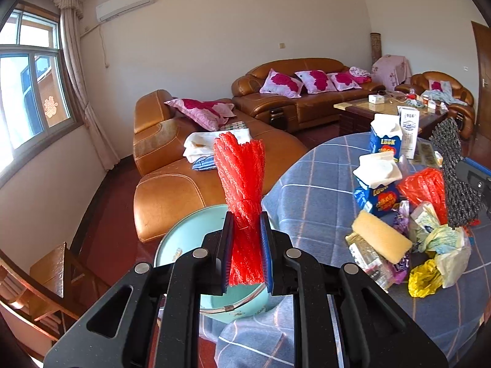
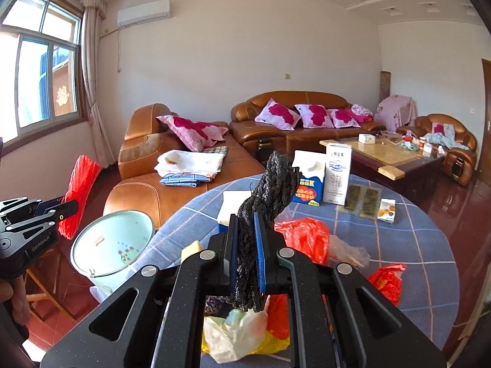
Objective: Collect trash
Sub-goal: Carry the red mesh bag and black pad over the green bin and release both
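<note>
My left gripper (image 1: 246, 217) is shut on a red foam net sleeve (image 1: 242, 184) and holds it upright above a pale green bin (image 1: 178, 245) that stands on the floor beside the table. The red sleeve (image 2: 78, 193) and the bin (image 2: 107, 242) also show at the left of the right wrist view. My right gripper (image 2: 245, 217) is shut on a black foam net sleeve (image 2: 270, 181) and holds it above the trash on the round table (image 2: 399, 236). The black sleeve (image 1: 454, 178) also shows at the right of the left wrist view.
On the blue checked tablecloth lie red plastic bags (image 2: 307, 236), a yellow bag (image 1: 425, 279), a yellow sponge (image 1: 380, 236), blue milk cartons (image 1: 385, 141), a white carton (image 2: 337, 171) and snack packets (image 2: 365, 199). Brown leather sofas (image 1: 190, 184) and a coffee table (image 2: 383, 153) stand behind.
</note>
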